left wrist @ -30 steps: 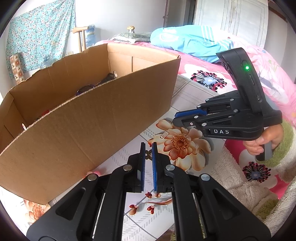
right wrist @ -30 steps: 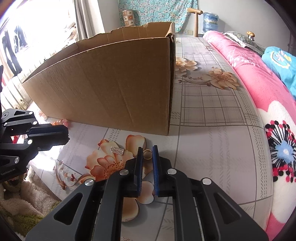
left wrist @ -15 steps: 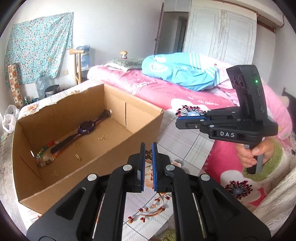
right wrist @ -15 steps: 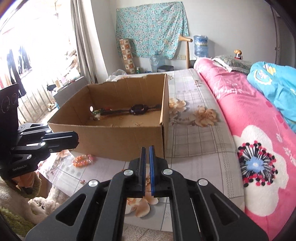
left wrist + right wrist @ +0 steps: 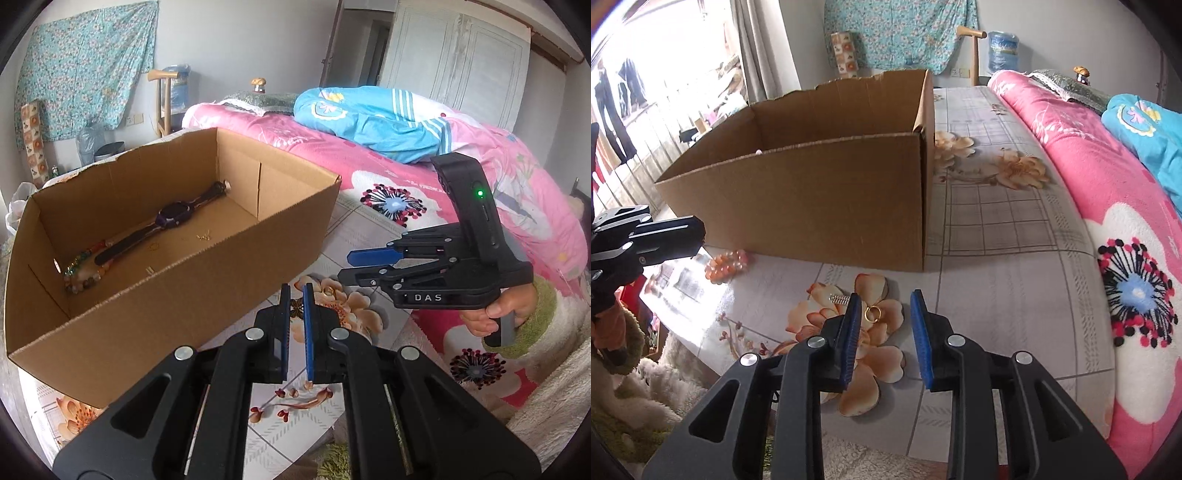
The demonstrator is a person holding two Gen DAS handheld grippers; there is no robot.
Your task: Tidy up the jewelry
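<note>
Two views show the scene. From the left wrist, the left gripper [image 5: 295, 328] hangs over the flowered surface [image 5: 354, 236] with its jaws drawn narrow, nothing visibly between them. A cardboard box [image 5: 207, 291] sits just beyond, holding a dark watch [image 5: 173, 216], a beaded bracelet [image 5: 83, 275] and small gold pieces [image 5: 203, 236]. To the right, the right gripper [image 5: 358, 266] is held by a hand [image 5: 495, 314].

From the right wrist, the right gripper [image 5: 884, 323] has just been opening; its jaws stand apart and empty. A gold ring [image 5: 873, 314] lies on the surface [image 5: 997, 280] between the fingertips, close to the left one, touching neither. A small spring [image 5: 839, 300] lies just left, and an orange bead bracelet [image 5: 728, 264] rests against the box [image 5: 827, 206].
</note>
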